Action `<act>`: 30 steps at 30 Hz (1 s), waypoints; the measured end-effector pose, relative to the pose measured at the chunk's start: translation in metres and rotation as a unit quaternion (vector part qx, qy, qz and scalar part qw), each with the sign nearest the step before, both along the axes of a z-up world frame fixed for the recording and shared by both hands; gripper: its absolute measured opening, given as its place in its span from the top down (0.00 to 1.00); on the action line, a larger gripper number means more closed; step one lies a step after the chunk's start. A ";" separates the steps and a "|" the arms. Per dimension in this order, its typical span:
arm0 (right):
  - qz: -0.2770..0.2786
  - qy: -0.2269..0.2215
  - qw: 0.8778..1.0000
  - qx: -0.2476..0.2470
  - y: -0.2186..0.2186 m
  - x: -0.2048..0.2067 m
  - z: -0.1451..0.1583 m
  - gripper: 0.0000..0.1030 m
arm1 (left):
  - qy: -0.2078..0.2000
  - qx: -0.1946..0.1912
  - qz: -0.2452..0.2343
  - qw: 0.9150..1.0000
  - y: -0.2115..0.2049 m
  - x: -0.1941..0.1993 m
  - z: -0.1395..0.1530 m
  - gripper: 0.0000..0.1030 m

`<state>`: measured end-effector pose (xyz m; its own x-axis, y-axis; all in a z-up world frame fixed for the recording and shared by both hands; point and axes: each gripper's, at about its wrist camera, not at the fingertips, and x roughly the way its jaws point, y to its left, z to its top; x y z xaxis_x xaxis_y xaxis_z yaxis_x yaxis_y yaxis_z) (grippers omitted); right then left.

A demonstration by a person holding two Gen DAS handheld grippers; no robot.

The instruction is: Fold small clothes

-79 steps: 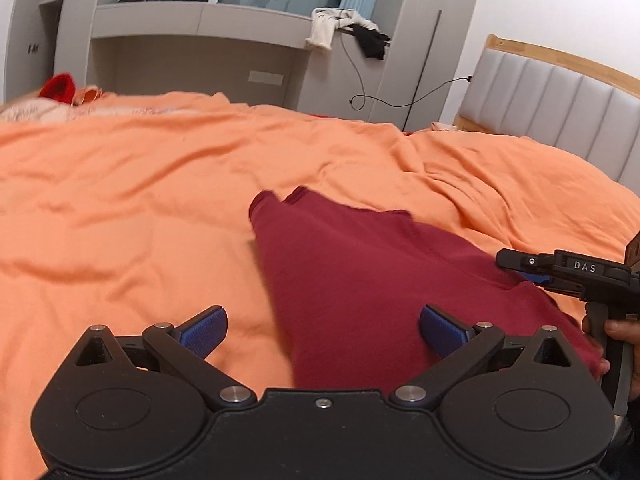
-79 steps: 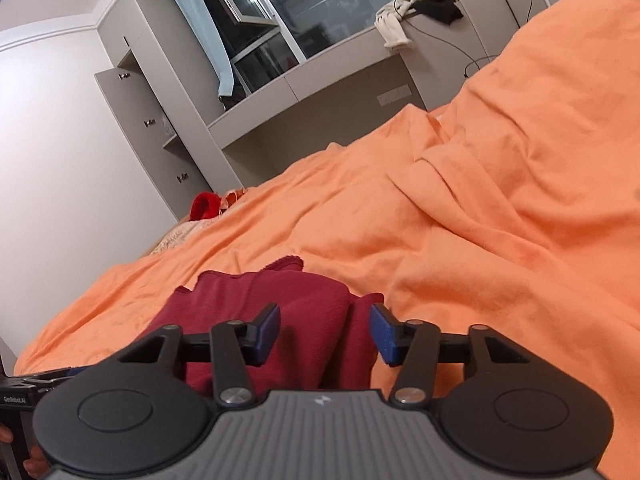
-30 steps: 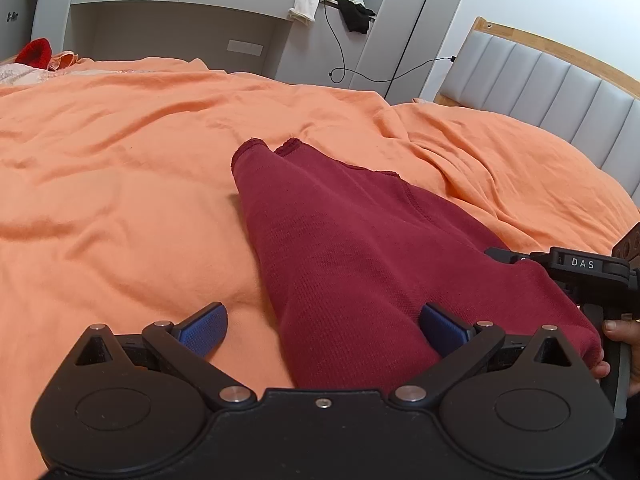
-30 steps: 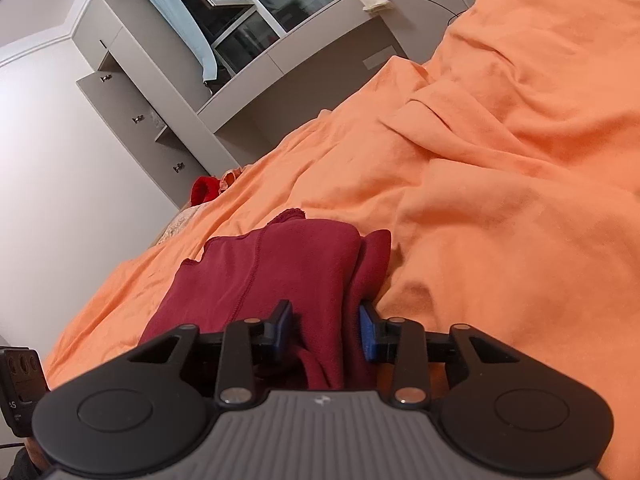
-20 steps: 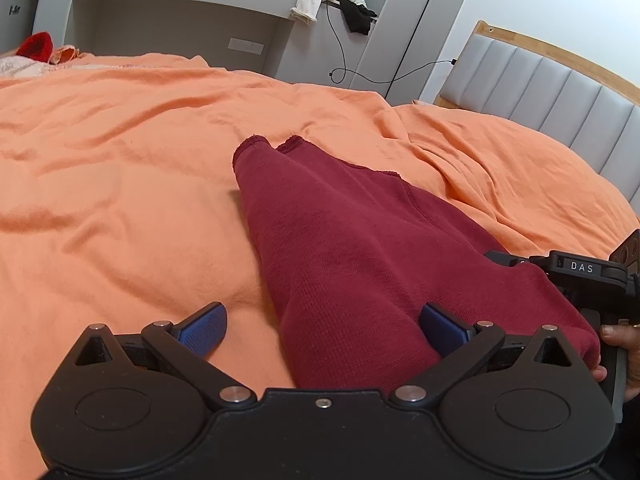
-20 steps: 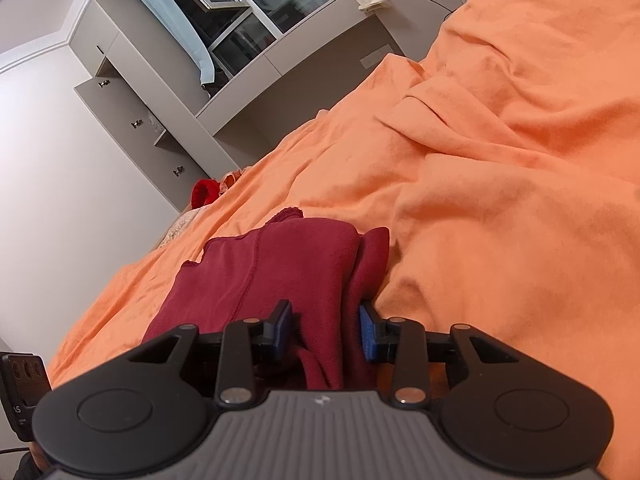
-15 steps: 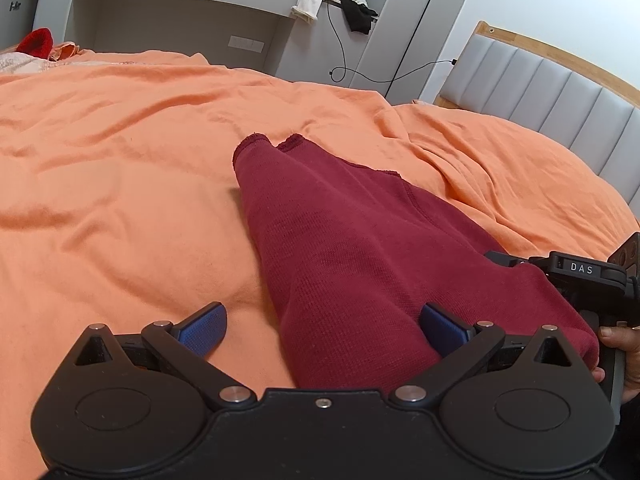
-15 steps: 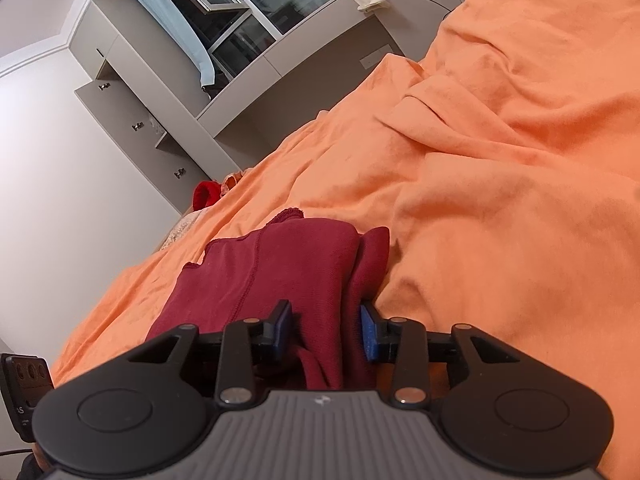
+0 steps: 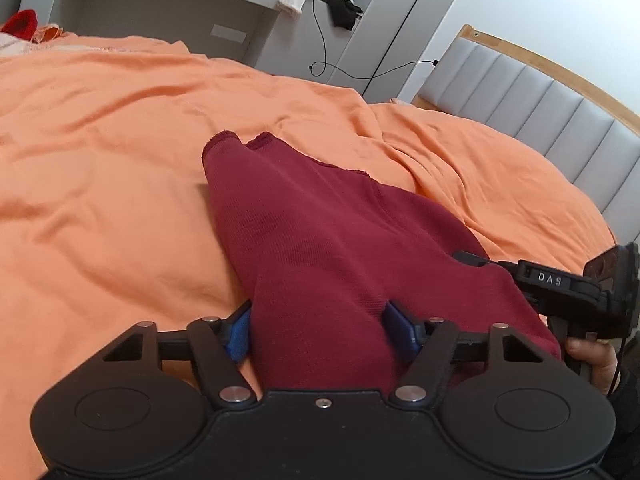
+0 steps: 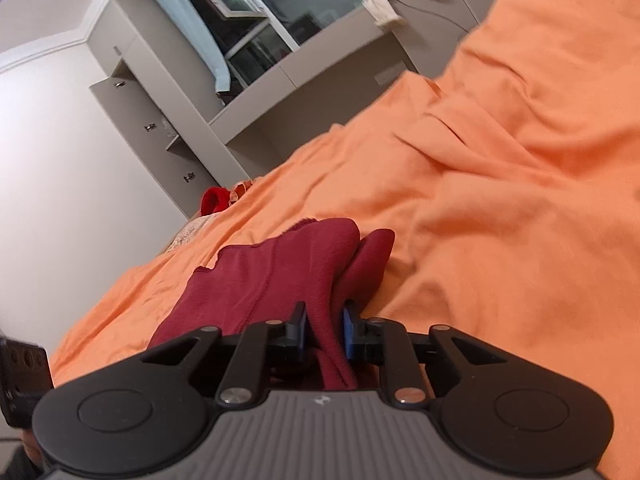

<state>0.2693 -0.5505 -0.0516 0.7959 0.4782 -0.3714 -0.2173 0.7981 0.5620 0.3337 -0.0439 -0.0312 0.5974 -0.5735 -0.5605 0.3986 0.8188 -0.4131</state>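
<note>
A dark red knit garment (image 9: 320, 236) lies folded on the orange bedcover (image 9: 100, 160). My left gripper (image 9: 320, 330) is shut on its near edge, blue pads pressing into the bunched cloth. My right gripper (image 10: 323, 330) is shut on the garment's (image 10: 280, 268) other near edge. The right gripper also shows at the right of the left wrist view (image 9: 476, 259), its tip against the cloth. The garment's far end with two cuffs rests on the bed.
A grey padded headboard (image 9: 540, 96) with a wooden frame stands at the right. A grey cabinet and shelf (image 9: 224, 4) with draped clothes and a cable lie beyond the bed. A red item (image 10: 214, 200) lies at the bed's far corner.
My left gripper's jaws have closed from wide open onto the garment's near edge. The right gripper has kept its hold and tightened slightly. Both views have tilted a little.
</note>
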 end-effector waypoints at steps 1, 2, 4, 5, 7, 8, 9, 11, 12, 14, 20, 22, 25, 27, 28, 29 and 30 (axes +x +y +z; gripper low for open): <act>-0.001 -0.007 1.000 -0.010 0.003 -0.002 0.003 0.84 | 0.002 -0.001 0.002 1.000 -0.001 0.000 0.001 0.44; -0.003 -0.015 1.000 -0.020 0.006 -0.004 0.006 0.84 | -0.002 0.003 0.005 1.000 -0.003 -0.001 0.003 0.48; -0.004 -0.036 0.999 -0.033 0.011 -0.009 0.015 0.84 | -0.020 0.015 0.014 1.000 -0.007 -0.005 0.010 0.63; -0.003 -0.046 0.998 -0.036 0.014 -0.011 0.019 0.85 | -0.033 0.023 0.017 0.999 -0.010 -0.008 0.014 0.65; -0.005 -0.068 0.996 -0.056 0.021 -0.015 0.030 0.85 | -0.063 0.043 0.019 0.997 -0.016 -0.015 0.022 0.70; -0.005 -0.078 0.995 -0.067 0.025 -0.017 0.035 0.86 | -0.078 0.051 0.019 0.995 -0.019 -0.018 0.026 0.71; -0.006 -0.088 0.993 -0.074 0.029 -0.018 0.040 0.86 | -0.096 0.057 0.019 0.994 -0.021 -0.022 0.031 0.71; -0.007 -0.108 0.991 -0.085 0.035 -0.020 0.048 0.86 | -0.131 0.070 0.020 0.989 -0.026 -0.027 0.041 0.72; -0.006 -0.118 0.989 -0.092 0.039 -0.020 0.052 0.86 | -0.147 0.076 0.019 0.986 -0.028 -0.029 0.046 0.72; -0.003 -0.138 0.985 -0.103 0.047 -0.018 0.060 0.86 | -0.181 0.096 0.020 0.978 -0.031 -0.032 0.056 0.72; 0.012 -0.189 0.974 -0.124 0.079 0.011 0.080 0.87 | -0.268 0.163 0.064 0.947 -0.022 -0.028 0.073 0.72; 0.023 -0.191 0.973 -0.125 0.094 0.028 0.081 0.87 | -0.269 0.174 0.083 0.944 -0.015 -0.021 0.073 0.71; 0.044 -0.183 0.972 -0.139 0.116 0.053 0.072 0.87 | -0.242 0.183 0.109 0.947 -0.002 -0.006 0.067 0.71; 0.054 -0.165 0.972 -0.157 0.130 0.066 0.062 0.87 | -0.209 0.194 0.113 0.952 0.002 0.006 0.058 0.70; 0.055 -0.152 0.973 -0.164 0.134 0.071 0.056 0.87 | -0.189 0.202 0.115 0.954 0.003 0.012 0.052 0.70; 0.052 -0.139 0.975 -0.166 0.135 0.074 0.050 0.87 | -0.173 0.208 0.117 0.956 0.006 0.017 0.047 0.69; 0.046 -0.125 0.978 -0.161 0.133 0.077 0.045 0.86 | -0.159 0.212 0.121 0.957 0.008 0.020 0.043 0.68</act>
